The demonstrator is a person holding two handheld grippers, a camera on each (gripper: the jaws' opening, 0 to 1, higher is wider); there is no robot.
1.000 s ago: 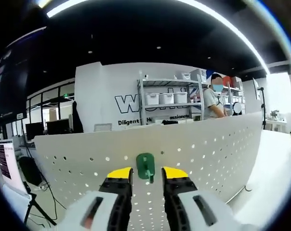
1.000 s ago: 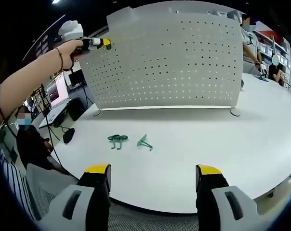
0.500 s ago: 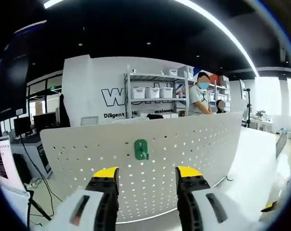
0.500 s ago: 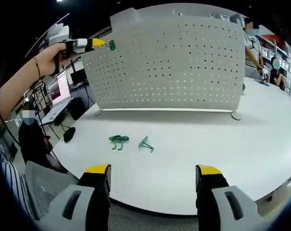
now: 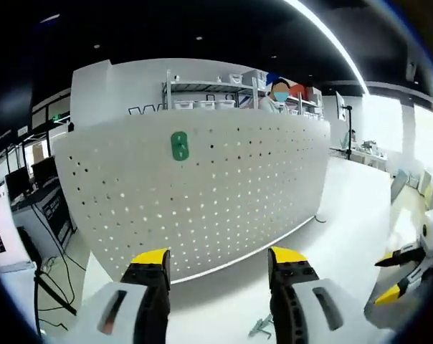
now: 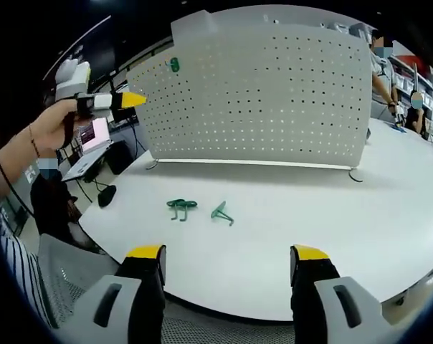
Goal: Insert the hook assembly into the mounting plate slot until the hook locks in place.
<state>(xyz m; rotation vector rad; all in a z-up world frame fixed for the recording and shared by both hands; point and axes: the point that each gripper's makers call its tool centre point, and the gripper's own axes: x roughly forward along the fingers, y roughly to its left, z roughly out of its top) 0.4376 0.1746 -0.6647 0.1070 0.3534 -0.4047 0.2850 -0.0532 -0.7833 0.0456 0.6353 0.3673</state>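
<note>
A green hook (image 5: 179,145) hangs high on the white perforated mounting plate (image 5: 224,193), near its upper left corner; the right gripper view has the same hook (image 6: 174,65) on the plate (image 6: 274,100). My left gripper (image 5: 218,259) is open and empty, drawn back from the plate. It also appears in the right gripper view as the left gripper (image 6: 123,100), held by a hand. My right gripper (image 6: 228,255) is open above the table's near edge. Two loose green hooks (image 6: 181,208) (image 6: 221,212) lie on the table in front of it.
The round white table (image 6: 331,229) carries the upright plate. A seated person (image 6: 51,208) and a monitor are at the left edge in the right gripper view. Shelving with bins (image 5: 224,79) and a standing person stand behind the plate. The right gripper (image 5: 410,272) shows at the right.
My left gripper has let go of the green hook, opened wider and pulled back from the plate; the hook stays on the plate. The right gripper has barely moved.
</note>
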